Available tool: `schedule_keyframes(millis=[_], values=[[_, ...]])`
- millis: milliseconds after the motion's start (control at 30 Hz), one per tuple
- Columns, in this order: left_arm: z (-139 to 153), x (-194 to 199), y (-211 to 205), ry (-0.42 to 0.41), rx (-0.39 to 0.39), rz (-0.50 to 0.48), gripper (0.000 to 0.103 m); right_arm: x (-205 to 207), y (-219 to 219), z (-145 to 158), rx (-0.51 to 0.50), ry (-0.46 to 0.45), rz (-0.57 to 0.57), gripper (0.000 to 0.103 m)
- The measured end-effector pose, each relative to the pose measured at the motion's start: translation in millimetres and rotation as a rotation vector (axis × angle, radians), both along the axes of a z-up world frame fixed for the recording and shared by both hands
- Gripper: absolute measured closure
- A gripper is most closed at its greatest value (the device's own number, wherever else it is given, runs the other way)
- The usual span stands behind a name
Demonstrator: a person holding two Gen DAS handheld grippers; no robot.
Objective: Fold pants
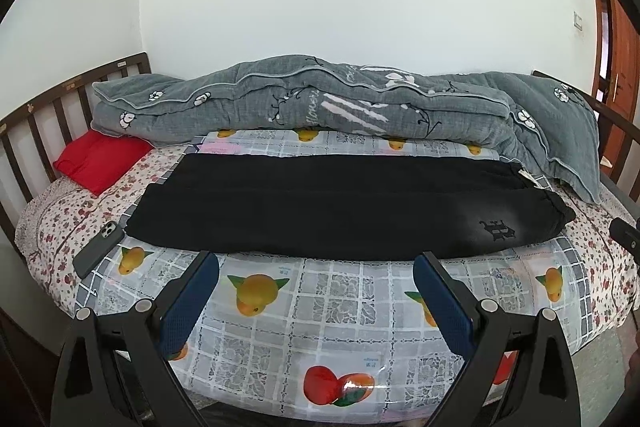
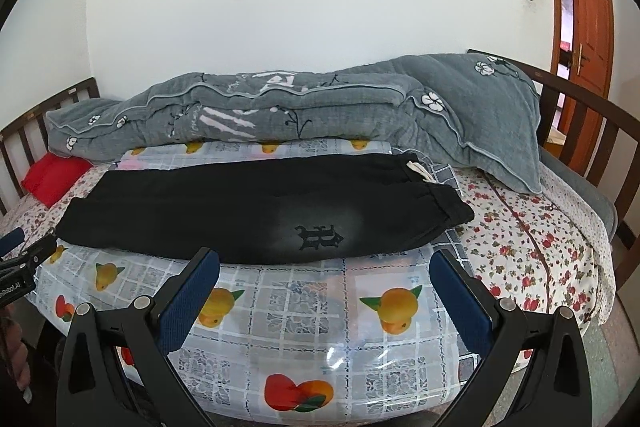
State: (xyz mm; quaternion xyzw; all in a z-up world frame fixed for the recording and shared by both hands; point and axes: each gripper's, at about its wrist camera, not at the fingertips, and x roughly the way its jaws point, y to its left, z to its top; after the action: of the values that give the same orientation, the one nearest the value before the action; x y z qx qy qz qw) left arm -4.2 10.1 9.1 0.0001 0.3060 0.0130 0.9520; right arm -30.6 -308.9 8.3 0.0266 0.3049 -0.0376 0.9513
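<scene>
Black pants (image 1: 340, 211) lie flat across the bed on a fruit-print plastic sheet (image 1: 320, 307), folded lengthwise, waistband with white drawstring at the right, a dark emblem near it. They also show in the right wrist view (image 2: 256, 211). My left gripper (image 1: 316, 263) is open and empty, hovering above the sheet just in front of the pants' near edge. My right gripper (image 2: 324, 259) is open and empty, in front of the emblem end of the pants. The left gripper's tip also shows at the left edge of the right wrist view (image 2: 24, 255).
A rolled grey quilt (image 1: 320, 103) lies along the far side of the bed. A red cushion (image 1: 100, 159) and a phone (image 1: 100, 247) lie at the left. Wooden bed rails (image 1: 40, 139) frame both ends. A wooden door (image 2: 584, 27) stands at the right.
</scene>
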Motion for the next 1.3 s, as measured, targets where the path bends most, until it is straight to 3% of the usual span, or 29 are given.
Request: schedule_keyframes(millis=[967, 1300], values=[[-7, -7, -36, -0.021, 0.063, -0.066, 0.005, -11, -6, -1, 0.028, -0.032, 0.018, 0.000], [-7, -2, -33, -0.018, 0.041, -0.061, 0.005, -4, -14, -7, 0.063, -0.018, 0.017, 0.000]])
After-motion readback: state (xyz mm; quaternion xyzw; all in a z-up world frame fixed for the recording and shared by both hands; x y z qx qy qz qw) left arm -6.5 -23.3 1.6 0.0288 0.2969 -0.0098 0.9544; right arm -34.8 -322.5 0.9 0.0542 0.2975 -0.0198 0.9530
